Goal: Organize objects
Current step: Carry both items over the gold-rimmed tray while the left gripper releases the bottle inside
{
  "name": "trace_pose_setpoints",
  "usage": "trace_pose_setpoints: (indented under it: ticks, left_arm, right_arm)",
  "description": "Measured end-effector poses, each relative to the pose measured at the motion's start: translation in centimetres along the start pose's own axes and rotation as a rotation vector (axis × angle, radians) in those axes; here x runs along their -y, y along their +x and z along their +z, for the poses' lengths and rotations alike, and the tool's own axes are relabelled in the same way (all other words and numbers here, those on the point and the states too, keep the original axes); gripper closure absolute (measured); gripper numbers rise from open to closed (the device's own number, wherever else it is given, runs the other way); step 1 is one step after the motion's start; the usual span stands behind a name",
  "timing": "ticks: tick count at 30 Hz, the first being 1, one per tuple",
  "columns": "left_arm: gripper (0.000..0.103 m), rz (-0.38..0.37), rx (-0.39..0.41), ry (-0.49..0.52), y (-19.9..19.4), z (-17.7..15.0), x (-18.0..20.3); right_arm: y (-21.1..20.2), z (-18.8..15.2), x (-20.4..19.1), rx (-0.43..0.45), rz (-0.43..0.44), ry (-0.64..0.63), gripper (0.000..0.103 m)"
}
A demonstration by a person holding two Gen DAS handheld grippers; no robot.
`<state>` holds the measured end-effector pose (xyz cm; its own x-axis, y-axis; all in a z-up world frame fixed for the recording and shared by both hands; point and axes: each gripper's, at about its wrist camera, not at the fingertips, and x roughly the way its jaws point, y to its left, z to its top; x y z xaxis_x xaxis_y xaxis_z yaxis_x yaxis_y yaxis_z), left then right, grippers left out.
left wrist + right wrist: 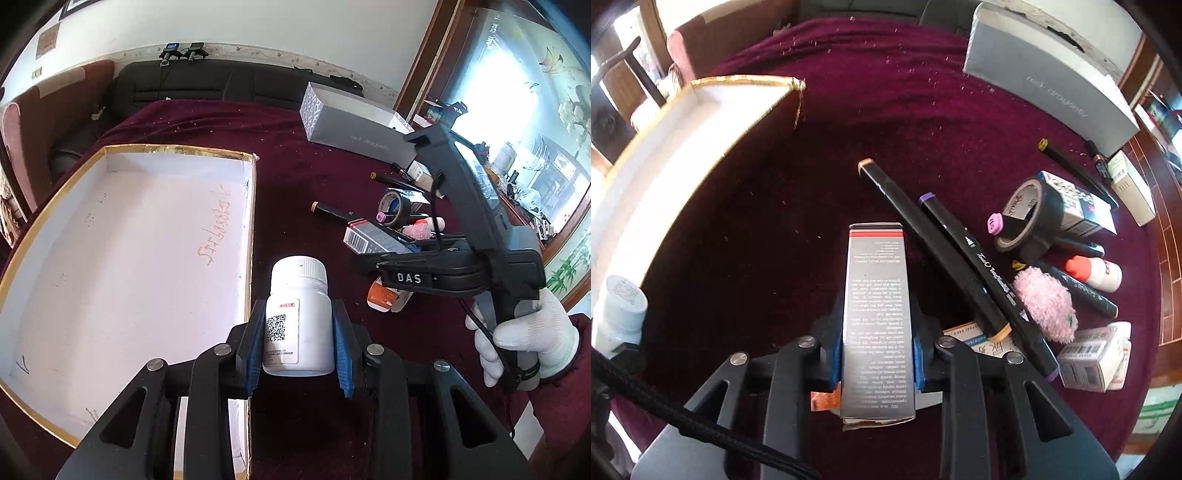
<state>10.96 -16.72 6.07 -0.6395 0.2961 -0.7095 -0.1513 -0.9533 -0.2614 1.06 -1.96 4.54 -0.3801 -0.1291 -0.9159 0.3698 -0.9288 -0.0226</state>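
On the dark red velvet cloth (849, 122) lies the big white cardboard tray with gold rim (122, 258), empty, and beside it the left gripper (299, 343) grasps a white plastic pill bottle (298, 317) while the right gripper (877, 354) clamps a narrow grey carton (877, 310) near black marker pens (934, 254).

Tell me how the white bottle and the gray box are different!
The white bottle is round with a ribbed cap; the gray box is long and flat-sided. The bottle carries a QR code; the box carries lines of small print. Both are clamped between blue pads, the bottle in the left hand-held gripper, the box in the right hand-held gripper.
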Motion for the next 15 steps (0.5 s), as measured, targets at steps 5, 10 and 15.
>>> trace_pose_setpoints:
  ticks: [5, 10, 15]
  left_arm:
    - [0.074, 0.030, 0.043, 0.026, -2.0, -0.1, 0.6]
    - [0.074, 0.065, 0.113, 0.057, -4.7, 0.5, 1.3]
    - [0.074, 0.119, 0.175, 0.087, -7.1, 1.7, 1.3]
  right_arm:
    - [-3.1, -0.2, -0.4, 0.065, 0.043, 0.022, 0.078]
    - [-7.3, -0.4, -1.8, 0.141, 0.109, 0.017, 0.078]
    - [-11.5, 0.2, -4.2, 0.205, 0.228, 0.006, 0.078]
